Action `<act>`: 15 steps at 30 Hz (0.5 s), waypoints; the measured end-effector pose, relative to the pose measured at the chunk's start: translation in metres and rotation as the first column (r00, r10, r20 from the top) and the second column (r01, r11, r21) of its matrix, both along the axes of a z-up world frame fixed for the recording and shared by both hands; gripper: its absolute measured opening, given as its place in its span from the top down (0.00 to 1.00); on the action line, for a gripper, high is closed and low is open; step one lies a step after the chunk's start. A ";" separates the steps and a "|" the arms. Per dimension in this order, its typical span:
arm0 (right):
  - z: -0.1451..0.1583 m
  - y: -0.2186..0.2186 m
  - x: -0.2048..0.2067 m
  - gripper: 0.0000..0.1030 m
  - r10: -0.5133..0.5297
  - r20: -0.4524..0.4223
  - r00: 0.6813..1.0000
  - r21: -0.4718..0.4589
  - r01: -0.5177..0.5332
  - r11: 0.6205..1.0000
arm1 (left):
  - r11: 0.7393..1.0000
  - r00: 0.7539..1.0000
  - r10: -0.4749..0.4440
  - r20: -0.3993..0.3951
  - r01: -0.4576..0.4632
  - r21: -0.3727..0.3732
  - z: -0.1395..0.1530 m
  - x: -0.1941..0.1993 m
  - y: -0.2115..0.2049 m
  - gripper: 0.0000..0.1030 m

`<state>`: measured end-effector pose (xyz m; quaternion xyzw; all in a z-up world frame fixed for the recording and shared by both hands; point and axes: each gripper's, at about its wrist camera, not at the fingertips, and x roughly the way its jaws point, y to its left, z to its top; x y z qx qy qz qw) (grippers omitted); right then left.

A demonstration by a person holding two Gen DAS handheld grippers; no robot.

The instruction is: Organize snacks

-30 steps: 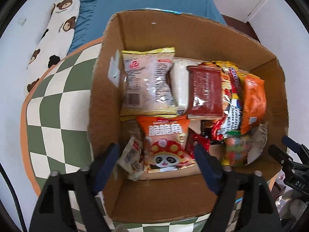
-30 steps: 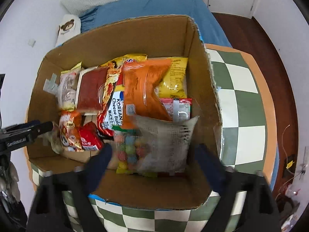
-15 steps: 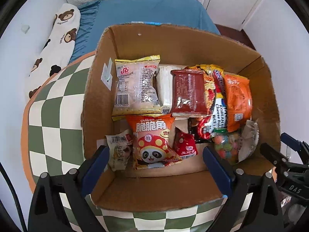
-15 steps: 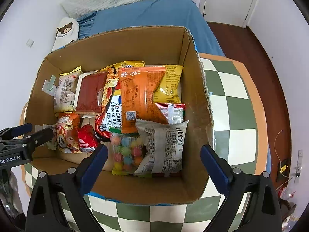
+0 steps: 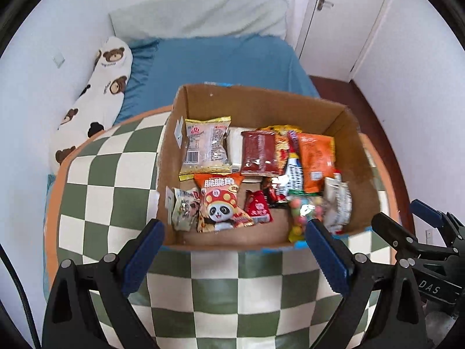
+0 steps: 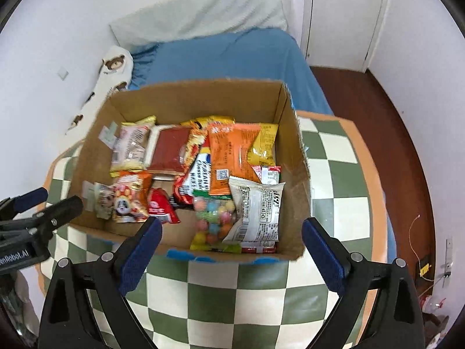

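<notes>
Both grippers, left gripper (image 5: 232, 244) and right gripper (image 6: 231, 241), have pulled up and back from the box (image 5: 261, 99), and the right jaws are opening a little more. I see both jaws wide and empty; the snacks (image 6: 221, 157) lie inside the box on the tabletop (image 5: 110, 180), so sorting looks nearly done.

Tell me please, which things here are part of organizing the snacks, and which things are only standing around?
Part of the job:
- cardboard box
- panda snack bag
- orange packet
- dark red packet
- bag of coloured candies
- left gripper, open, empty
- right gripper, opening, empty

Only lying about:
- checkered table
- bed
- bear-print pillow
- door
</notes>
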<state>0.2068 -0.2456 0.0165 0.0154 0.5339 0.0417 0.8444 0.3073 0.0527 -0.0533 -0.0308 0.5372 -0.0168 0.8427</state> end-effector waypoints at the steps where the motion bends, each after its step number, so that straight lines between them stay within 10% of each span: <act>1: 0.008 0.001 -0.008 0.03 0.004 0.021 1.000 -0.002 -0.004 1.000 | 1.000 1.000 0.000 0.016 0.000 -0.001 0.006 -0.007 0.000 0.04; 15: 0.111 0.004 -0.138 0.01 0.029 0.241 0.970 -0.002 -0.029 1.000 | 1.000 0.983 0.005 0.186 -0.005 0.001 0.082 -0.124 -0.005 0.04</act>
